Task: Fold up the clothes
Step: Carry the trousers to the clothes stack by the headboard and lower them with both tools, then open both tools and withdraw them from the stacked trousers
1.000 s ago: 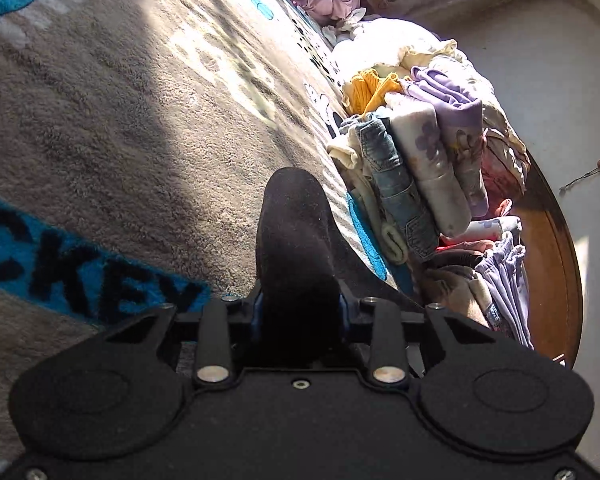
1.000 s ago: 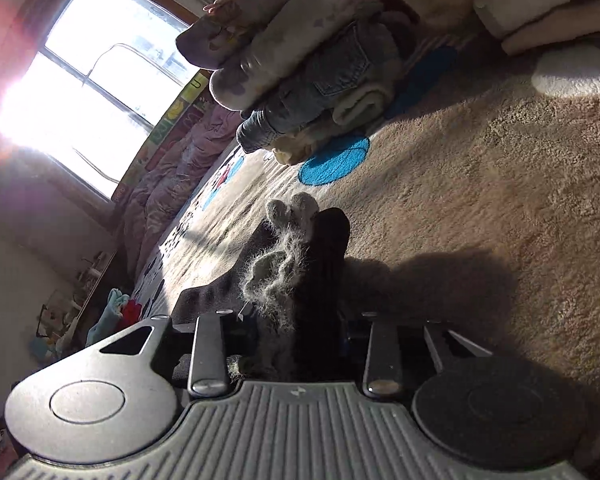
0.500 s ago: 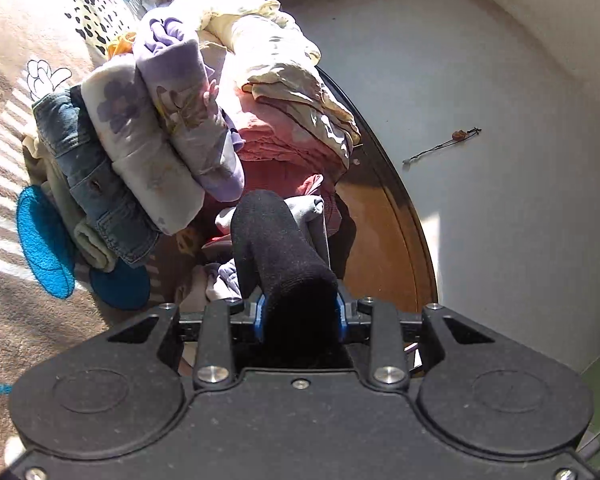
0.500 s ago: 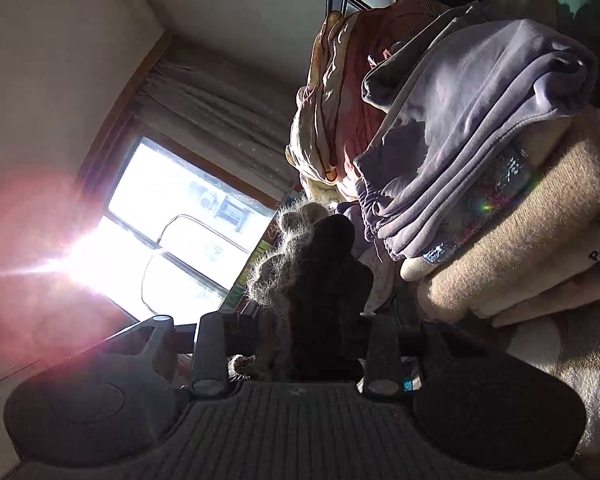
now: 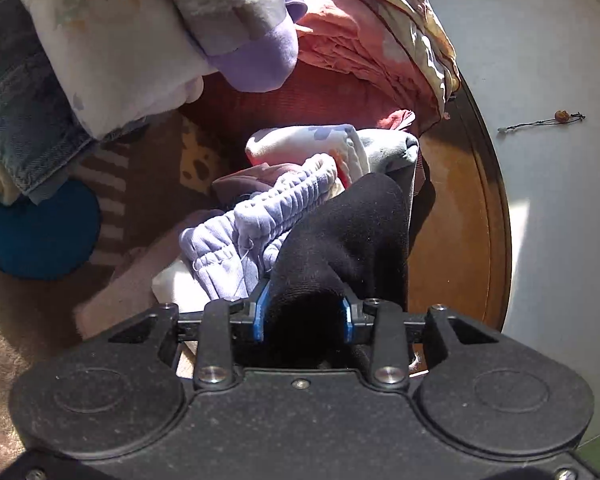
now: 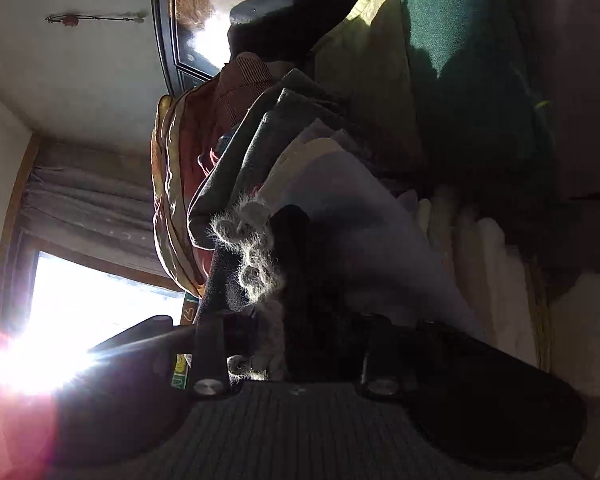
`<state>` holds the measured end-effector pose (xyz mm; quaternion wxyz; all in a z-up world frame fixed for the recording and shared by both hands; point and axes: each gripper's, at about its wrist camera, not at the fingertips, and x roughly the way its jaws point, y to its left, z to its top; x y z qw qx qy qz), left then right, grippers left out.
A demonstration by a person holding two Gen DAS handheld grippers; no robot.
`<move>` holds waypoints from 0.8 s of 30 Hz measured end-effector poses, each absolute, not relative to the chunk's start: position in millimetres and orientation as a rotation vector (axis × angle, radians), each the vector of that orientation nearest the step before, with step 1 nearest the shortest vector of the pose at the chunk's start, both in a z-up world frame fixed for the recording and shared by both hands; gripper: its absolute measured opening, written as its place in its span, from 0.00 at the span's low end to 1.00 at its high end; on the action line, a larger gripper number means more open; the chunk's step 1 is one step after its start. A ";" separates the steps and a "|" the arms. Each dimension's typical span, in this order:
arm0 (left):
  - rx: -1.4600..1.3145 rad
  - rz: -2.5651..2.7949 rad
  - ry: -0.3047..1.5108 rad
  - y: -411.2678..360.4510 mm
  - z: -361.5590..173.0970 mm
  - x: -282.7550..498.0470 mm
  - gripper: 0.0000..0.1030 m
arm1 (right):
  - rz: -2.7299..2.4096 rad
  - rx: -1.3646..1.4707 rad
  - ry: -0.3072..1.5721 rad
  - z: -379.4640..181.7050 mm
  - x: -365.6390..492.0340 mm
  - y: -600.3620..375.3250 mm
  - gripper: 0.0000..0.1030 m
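You are clamping both grippers — left gripper (image 5: pixel 302 312), right gripper (image 6: pixel 288 344) — on a folded black garment (image 5: pixel 340 232) beside stacked folded clothes (image 5: pixel 112 52), seemingly almost stowing it — loose clothes (image 5: pixel 260 220) are waiting unfolded.

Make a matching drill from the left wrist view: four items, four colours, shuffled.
Items:
1. sock clamped in the left gripper
2. gathered waistband just ahead of the gripper
3. folded jeans at far left
4. round patch on the rug

Colours:
A. bright blue
B. black
C. faded denim blue
D. lavender

Pairs: 1-B, 2-D, 3-C, 4-A
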<state>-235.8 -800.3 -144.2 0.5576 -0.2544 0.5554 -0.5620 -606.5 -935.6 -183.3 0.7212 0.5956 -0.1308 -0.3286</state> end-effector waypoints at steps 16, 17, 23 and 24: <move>0.101 -1.536 0.694 -666.2 -46.2 -283.4 0.87 | -0.952 0.737 0.011 -78.9 -622.0 -804.4 0.91; 0.137 -1.534 0.651 -656.4 -38.7 -289.8 0.92 | -0.960 0.715 0.038 -72.2 -619.3 -791.8 0.96; 0.215 -1.439 0.463 -610.1 -3.8 -323.2 1.00 | -1.025 0.660 0.225 -26.8 -593.7 -722.9 1.00; 0.185 -1.446 0.455 -601.3 -1.9 -325.1 1.00 | -1.051 0.646 0.247 -20.2 -590.4 -712.5 1.00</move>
